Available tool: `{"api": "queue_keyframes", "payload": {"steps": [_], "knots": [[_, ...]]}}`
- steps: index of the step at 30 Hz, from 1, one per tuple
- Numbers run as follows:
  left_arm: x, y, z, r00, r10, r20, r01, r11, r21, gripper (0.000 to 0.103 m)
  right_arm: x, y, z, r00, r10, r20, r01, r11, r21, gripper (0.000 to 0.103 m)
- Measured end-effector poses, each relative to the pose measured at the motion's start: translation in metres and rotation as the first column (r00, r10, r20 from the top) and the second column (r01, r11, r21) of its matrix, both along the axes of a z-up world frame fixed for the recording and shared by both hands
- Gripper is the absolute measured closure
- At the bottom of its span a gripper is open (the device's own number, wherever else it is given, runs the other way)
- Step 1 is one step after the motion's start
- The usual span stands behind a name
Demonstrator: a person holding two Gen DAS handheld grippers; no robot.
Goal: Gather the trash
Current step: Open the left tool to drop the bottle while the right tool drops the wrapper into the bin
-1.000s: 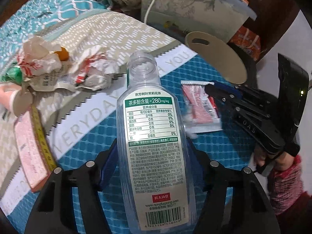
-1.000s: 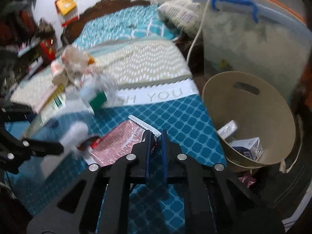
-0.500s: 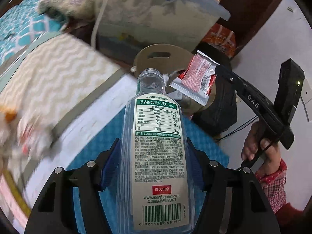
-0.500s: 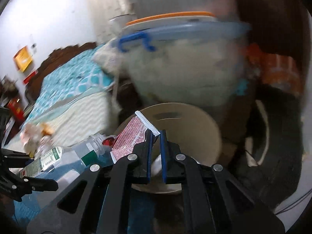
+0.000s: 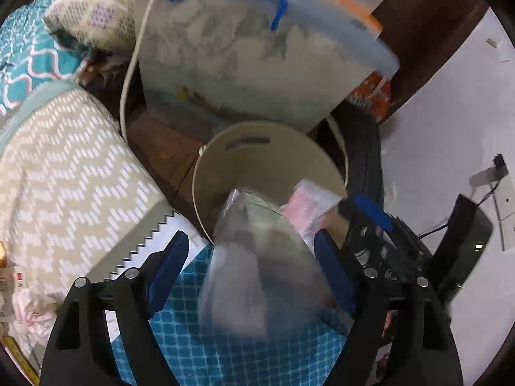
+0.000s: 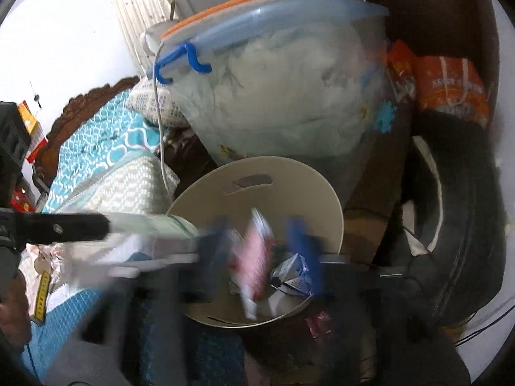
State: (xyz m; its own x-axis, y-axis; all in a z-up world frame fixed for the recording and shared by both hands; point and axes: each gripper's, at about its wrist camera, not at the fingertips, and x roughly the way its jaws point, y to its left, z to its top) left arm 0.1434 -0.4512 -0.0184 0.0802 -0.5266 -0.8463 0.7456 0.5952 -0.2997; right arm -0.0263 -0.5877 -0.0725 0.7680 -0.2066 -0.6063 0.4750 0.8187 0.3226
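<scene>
A beige round bin (image 5: 267,157) (image 6: 289,177) stands on the floor beside the bed. My left gripper (image 5: 251,251) is open over the bed's edge; a clear plastic bottle (image 5: 257,257), blurred, is loose between its spread fingers, tipping toward the bin. It shows as a blur in the right wrist view (image 6: 154,234). My right gripper (image 6: 260,244) is open above the bin; the red-and-white wrapper (image 6: 254,257) (image 5: 312,199) is loose between its fingers, over the bin. A small blue-and-white carton (image 6: 293,273) lies in the bin.
A large clear storage box (image 5: 257,58) (image 6: 283,96) with a blue handle stands behind the bin. The bed (image 5: 64,167) with chevron and teal covers holds crumpled paper (image 5: 25,305) and a yellow tape measure (image 6: 42,296). A black tyre-like object (image 6: 463,225) stands right of the bin.
Both grippers moved over the bin and opened. The bottle has left the left gripper's grip and the wrapper has left the right gripper's grip; both are blurred in motion.
</scene>
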Motion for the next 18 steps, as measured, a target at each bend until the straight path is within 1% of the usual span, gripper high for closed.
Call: {"api": "queue_keyframes", "payload": {"steps": [1,2,4,6,7,8,10,13,15,17,18], "knots": [[-0.002,0.006,0.007,1.000,0.003,0.021,-0.003,1.000,-0.009,0.027,-0.006,0.004,0.005,0.999,-0.011,0.040,0.012,1.000,-0.023,0.024],[-0.006,0.014,0.014,0.999,0.005,0.042,-0.005,1.000,-0.023,0.027,-0.007,0.006,0.008,0.999,-0.008,0.042,0.010,1.000,-0.029,0.026],[-0.014,0.035,0.033,0.996,0.014,0.084,-0.009,0.998,-0.068,0.027,-0.011,0.010,0.016,0.998,-0.005,0.058,0.006,1.000,-0.014,0.027],[-0.025,0.060,0.051,0.991,0.027,0.129,-0.012,0.993,-0.116,0.027,-0.022,0.017,0.028,0.994,-0.007,0.109,0.006,1.000,0.015,0.027],[-0.029,0.073,0.059,0.987,0.033,0.157,-0.012,0.991,-0.135,0.027,-0.032,0.025,0.038,0.988,-0.008,0.152,0.004,1.000,0.031,0.027],[-0.036,0.087,0.067,0.980,0.044,0.192,-0.014,0.988,-0.153,0.027,-0.038,0.030,0.043,0.984,-0.007,0.177,0.000,0.999,0.039,0.027],[-0.053,0.121,0.080,0.960,0.077,0.270,-0.027,0.982,-0.186,0.027,-0.050,0.052,0.055,0.974,0.016,0.227,-0.029,0.998,0.056,0.026],[-0.067,0.162,0.086,0.927,0.140,0.348,-0.078,0.979,-0.187,0.024,-0.056,0.083,0.062,0.968,0.054,0.247,-0.073,0.995,0.069,0.025],[-0.072,0.190,0.083,0.903,0.196,0.382,-0.141,0.976,-0.167,0.022,-0.053,0.105,0.061,0.965,0.098,0.244,-0.126,0.987,0.099,0.024],[-0.072,0.216,0.076,0.886,0.252,0.390,-0.213,0.967,-0.139,0.022,-0.045,0.129,0.056,0.960,0.153,0.234,-0.188,0.973,0.137,0.023],[-0.071,0.225,0.073,0.881,0.274,0.386,-0.241,0.962,-0.132,0.022,-0.042,0.138,0.054,0.958,0.175,0.229,-0.212,0.966,0.147,0.022]]}}
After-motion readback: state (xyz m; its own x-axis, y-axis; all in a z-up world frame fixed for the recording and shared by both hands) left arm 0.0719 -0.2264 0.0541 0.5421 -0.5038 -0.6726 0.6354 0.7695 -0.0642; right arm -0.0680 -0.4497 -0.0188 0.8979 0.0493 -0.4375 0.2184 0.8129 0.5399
